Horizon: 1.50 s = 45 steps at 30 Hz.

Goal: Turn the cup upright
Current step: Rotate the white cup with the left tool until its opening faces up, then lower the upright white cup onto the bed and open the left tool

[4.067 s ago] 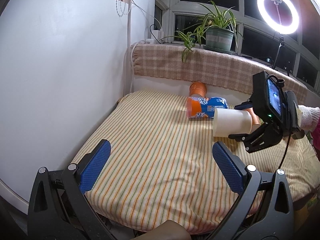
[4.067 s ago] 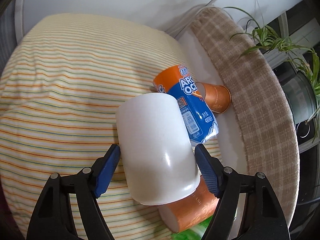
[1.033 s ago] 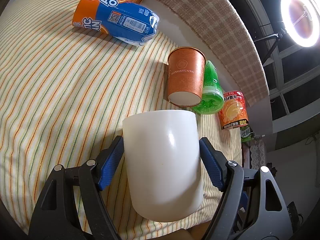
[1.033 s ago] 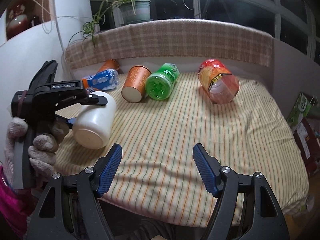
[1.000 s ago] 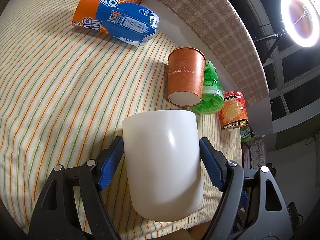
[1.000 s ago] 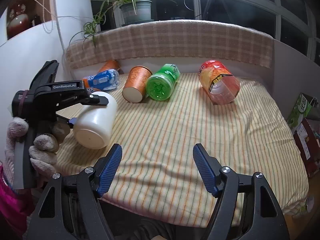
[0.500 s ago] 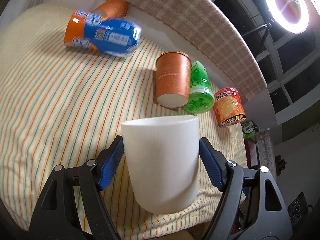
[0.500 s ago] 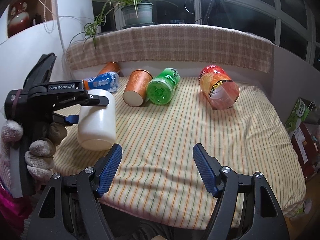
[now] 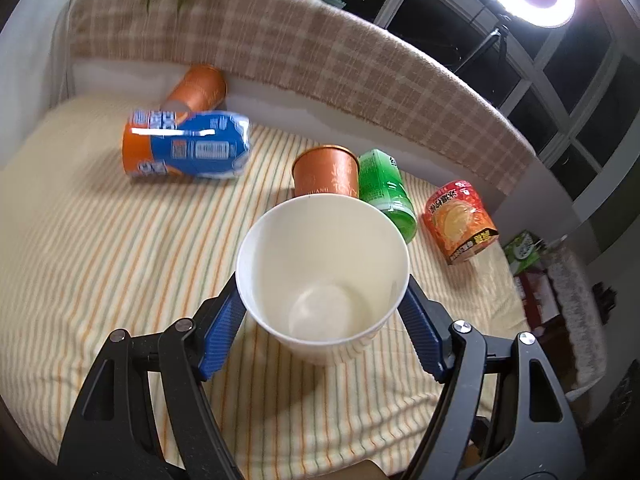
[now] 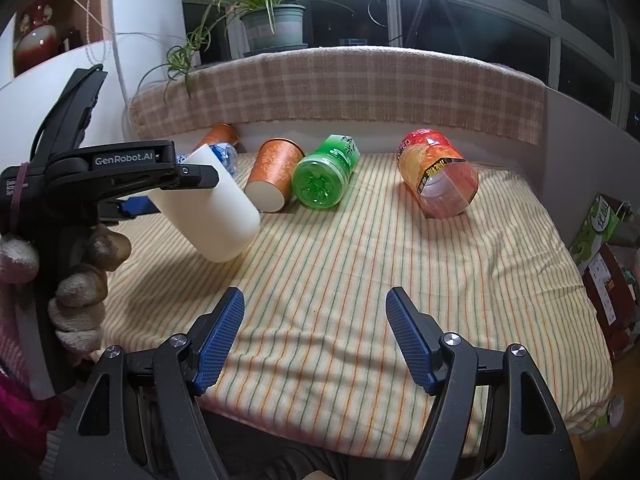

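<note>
My left gripper (image 9: 322,320) is shut on a white cup (image 9: 320,272) and holds it above the striped cloth (image 9: 100,264). In the left wrist view the cup's open mouth faces the camera and its empty inside shows. In the right wrist view the cup (image 10: 212,212) is tilted, bottom down toward the cloth, held by the left gripper (image 10: 176,184) at the left. My right gripper (image 10: 316,332) is open and empty over the front of the cloth (image 10: 360,280).
Lying on the cloth behind the cup: an orange paper cup (image 9: 326,172), a green bottle (image 9: 386,192), a red snack can (image 9: 460,220), a blue-orange bottle (image 9: 184,148), another orange cup (image 9: 198,88). A checked backrest (image 9: 320,52) bounds the far side.
The left gripper has turned the white cup from bottom-up and tilted to mouth-up, so its inside now faces the left camera. The right gripper has stayed open and nearly still.
</note>
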Motion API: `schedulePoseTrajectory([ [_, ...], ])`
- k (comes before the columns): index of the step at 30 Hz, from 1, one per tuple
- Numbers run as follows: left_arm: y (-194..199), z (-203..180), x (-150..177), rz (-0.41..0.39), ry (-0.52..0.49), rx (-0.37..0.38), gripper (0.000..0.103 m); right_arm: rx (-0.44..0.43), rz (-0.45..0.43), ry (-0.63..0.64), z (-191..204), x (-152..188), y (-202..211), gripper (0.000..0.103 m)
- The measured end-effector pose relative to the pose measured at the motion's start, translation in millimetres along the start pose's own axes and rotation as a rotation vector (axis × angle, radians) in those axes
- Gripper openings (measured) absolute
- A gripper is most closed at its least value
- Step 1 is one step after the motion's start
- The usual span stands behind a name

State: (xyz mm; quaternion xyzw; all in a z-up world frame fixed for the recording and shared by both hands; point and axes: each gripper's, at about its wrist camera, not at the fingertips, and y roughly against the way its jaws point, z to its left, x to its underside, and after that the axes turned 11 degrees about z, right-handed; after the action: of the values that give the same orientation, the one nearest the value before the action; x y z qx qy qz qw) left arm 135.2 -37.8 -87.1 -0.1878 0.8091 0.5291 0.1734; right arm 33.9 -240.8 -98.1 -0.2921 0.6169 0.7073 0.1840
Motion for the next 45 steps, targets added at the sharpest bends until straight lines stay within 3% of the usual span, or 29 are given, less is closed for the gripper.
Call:
schedulePoseTrajectory([
  [9,2.0,-25.7,6.2,-0.046,-0.145,-0.109,0.076,0.017,-0.012,-0.017,-6.2,-2.7,2.1,0.073],
  [21,-8.0,-54.1,22.8,-0.044,-0.304,-0.193,0.076,0.042,-0.022,-0.048,-16.5,-4.3,6.7,0.073],
  [30,-13.7,-59.2,32.9,-0.022,-0.323,-0.182,0.076,0.059,-0.033,-0.081,-27.0,-5.7,9.5,0.073],
  [45,-11.1,-56.9,33.8,0.004,-0.308,-0.099,0.076,0.067,-0.03,-0.094,-31.1,-5.0,10.8,0.073],
])
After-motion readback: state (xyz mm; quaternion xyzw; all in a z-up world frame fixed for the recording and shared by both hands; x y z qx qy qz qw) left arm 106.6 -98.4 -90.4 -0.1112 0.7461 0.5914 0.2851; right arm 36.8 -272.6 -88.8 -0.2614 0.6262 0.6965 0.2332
